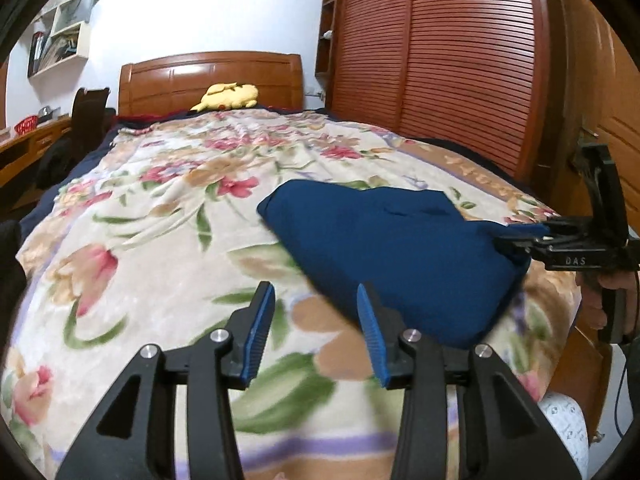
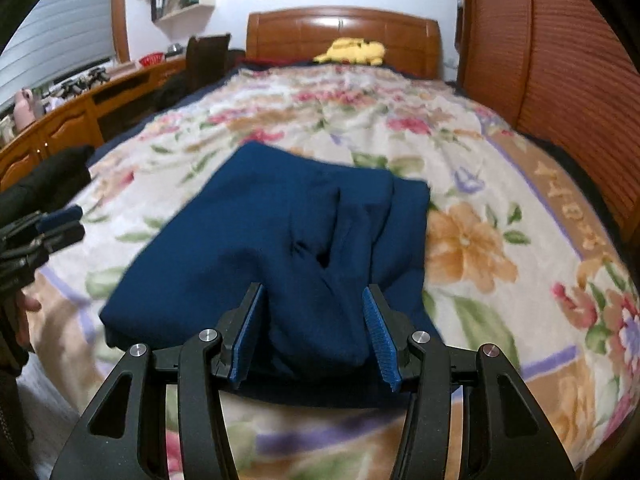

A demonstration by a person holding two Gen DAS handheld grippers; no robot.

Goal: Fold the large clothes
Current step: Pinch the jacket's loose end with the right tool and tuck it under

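Observation:
A dark blue garment (image 1: pixel 400 256) lies folded on the floral blanket (image 1: pixel 160 200), near the foot of the bed. My left gripper (image 1: pixel 316 304) hovers open over the blanket just left of the garment's near edge, with nothing between its fingers. From the right, my right gripper (image 1: pixel 516 242) meets the garment's right edge. In the right wrist view a thick bunch of the blue garment (image 2: pixel 280 220) fills the gap of the right gripper (image 2: pixel 312 312), and the pads press on it. The left gripper (image 2: pixel 64 222) shows at the left edge, off the cloth.
A yellow plush toy (image 1: pixel 228 96) lies by the wooden headboard (image 1: pixel 212 76). A slatted wooden wardrobe (image 1: pixel 440 60) runs along the bed's right side. A wooden desk (image 2: pixel 72 116) and a dark chair (image 2: pixel 208 56) stand on the left. A wall shelf (image 1: pixel 64 28) hangs above.

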